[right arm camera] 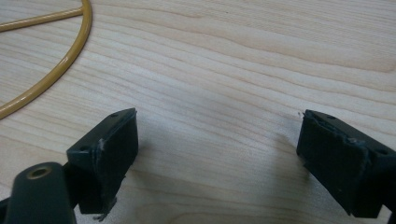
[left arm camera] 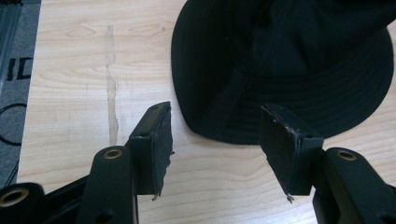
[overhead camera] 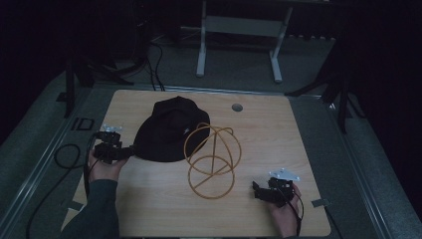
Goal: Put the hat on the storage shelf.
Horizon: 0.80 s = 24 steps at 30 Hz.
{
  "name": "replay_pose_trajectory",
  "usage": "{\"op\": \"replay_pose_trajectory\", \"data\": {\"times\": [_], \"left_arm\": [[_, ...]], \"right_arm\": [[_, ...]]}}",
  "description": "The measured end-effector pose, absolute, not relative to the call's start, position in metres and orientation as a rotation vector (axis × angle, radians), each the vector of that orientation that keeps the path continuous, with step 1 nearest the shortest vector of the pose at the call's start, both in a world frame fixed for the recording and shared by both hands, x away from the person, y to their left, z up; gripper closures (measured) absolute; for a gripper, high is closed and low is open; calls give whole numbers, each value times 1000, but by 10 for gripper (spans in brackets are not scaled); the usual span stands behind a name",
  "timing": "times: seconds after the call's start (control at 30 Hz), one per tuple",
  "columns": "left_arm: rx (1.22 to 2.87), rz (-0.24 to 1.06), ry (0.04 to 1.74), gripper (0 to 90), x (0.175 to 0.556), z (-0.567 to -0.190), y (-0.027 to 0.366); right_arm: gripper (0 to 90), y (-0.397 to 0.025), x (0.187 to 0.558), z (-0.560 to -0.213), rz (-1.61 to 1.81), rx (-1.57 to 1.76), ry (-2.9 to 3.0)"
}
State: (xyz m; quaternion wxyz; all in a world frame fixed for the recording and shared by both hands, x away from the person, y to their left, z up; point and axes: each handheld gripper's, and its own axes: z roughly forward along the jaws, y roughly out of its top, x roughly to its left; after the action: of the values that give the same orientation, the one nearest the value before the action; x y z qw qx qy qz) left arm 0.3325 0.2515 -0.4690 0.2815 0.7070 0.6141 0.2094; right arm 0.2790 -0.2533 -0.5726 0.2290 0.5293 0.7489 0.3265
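Nearest the camera, at the lower left of the high view, we see the left gripper in a person's hand, its tips right at the brim of a black hat. In the left gripper view its jaws stand spread apart with nothing between them (bare wood shows in the gap), and the hat fills the upper right of the frame, its brim edge lying just beyond the two pads.

The hat rests on the light wooden table, left of centre in the high view. Just to its right, touching or overlapping its edge, stands a yellow wire stand made of hoops, with a round ring as its base.

At the lower right of the high view the right gripper sits low over the table, well apart from the hat and near the stand's base ring. In the right gripper view its jaws are also spread wide over bare wood, and a curve of the yellow stand crosses the upper left corner.

A small round grey disc is set in the table near its far edge.
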Motion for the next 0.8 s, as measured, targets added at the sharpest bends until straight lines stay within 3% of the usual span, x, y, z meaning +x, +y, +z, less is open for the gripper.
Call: {"op": "replay_pose_trajectory", "data": {"times": [0.8], "left_arm": [[1942, 413, 1634, 442, 374, -436, 235]], "right_arm": [[125, -253, 279, -573, 898, 1458, 2061]]}}
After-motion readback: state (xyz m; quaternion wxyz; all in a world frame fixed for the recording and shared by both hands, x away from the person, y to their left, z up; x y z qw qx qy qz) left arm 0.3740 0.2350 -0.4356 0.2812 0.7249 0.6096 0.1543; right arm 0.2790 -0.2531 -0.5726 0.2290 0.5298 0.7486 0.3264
